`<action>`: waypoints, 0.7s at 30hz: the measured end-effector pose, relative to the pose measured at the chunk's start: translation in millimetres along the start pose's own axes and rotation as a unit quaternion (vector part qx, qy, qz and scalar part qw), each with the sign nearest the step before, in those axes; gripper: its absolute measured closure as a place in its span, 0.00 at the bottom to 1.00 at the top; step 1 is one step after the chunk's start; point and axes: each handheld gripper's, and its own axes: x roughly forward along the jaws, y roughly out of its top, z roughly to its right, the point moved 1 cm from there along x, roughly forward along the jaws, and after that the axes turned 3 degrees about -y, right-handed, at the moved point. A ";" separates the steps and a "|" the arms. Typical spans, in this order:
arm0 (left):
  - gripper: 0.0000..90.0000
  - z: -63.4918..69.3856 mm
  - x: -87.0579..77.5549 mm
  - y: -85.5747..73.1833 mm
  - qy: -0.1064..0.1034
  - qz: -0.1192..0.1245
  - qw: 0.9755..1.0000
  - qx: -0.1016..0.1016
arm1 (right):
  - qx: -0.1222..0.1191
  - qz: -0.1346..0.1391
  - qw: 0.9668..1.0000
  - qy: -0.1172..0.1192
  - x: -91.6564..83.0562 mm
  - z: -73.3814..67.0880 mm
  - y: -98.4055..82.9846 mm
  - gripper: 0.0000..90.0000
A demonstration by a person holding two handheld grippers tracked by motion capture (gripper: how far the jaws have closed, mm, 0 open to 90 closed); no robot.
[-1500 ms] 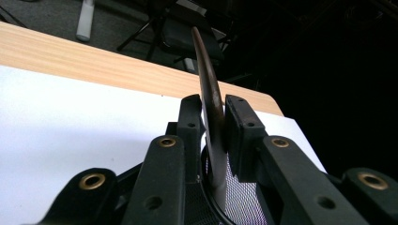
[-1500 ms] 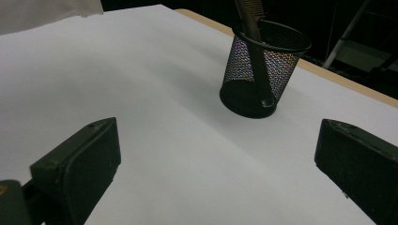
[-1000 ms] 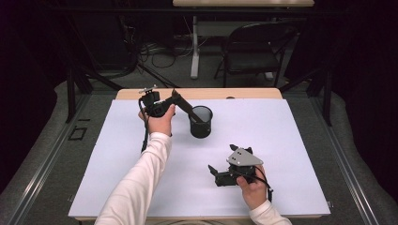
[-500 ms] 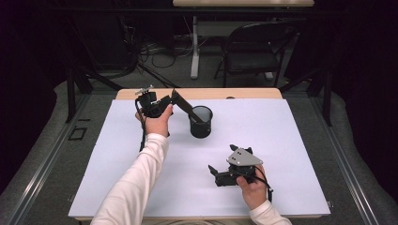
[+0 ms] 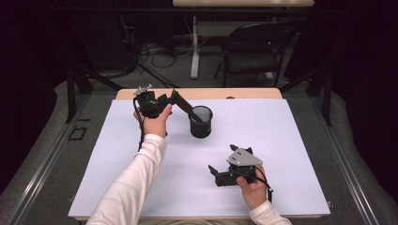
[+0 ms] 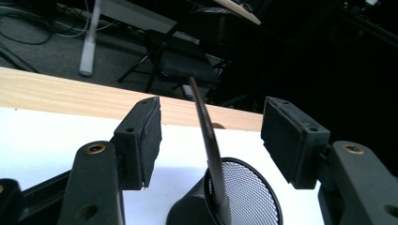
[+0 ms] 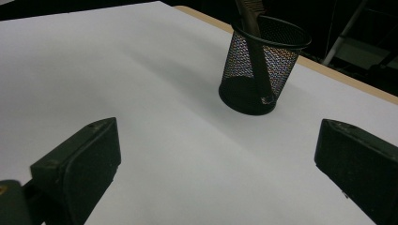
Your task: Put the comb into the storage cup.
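1. The left claw (image 6: 211, 140) is standing wide, its jaws having just been opening, with the thin dark comb (image 6: 209, 145) rising between the pads and touching neither; I judge it is letting go after dropping the comb in.
2. The comb is leaning inside the black mesh cup (image 5: 201, 121), its top tilting towards the left claw (image 5: 173, 101), so the cup's rim is propping it.
3. The cup is standing upright on the white counter (image 5: 291, 140), near the far edge.
4. The right claw (image 5: 212, 172) is resting wide and empty, well apart from the cup (image 7: 263, 65).
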 end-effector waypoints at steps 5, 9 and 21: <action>0.41 1.1 -2.6 1.5 -0.003 -0.001 1.000 0.011 | 0.001 -0.001 1.000 0.000 -0.2 0.8 -0.1 0.01; 0.38 0.4 -5.6 3.7 -0.011 -0.001 1.000 0.007 | 0.001 -0.002 1.000 0.000 0.1 1.1 -0.4 0.01; 0.38 2.1 -13.8 8.6 -0.021 0.010 0.999 0.025 | 0.008 -0.002 1.000 -0.001 -0.4 3.0 -1.0 0.01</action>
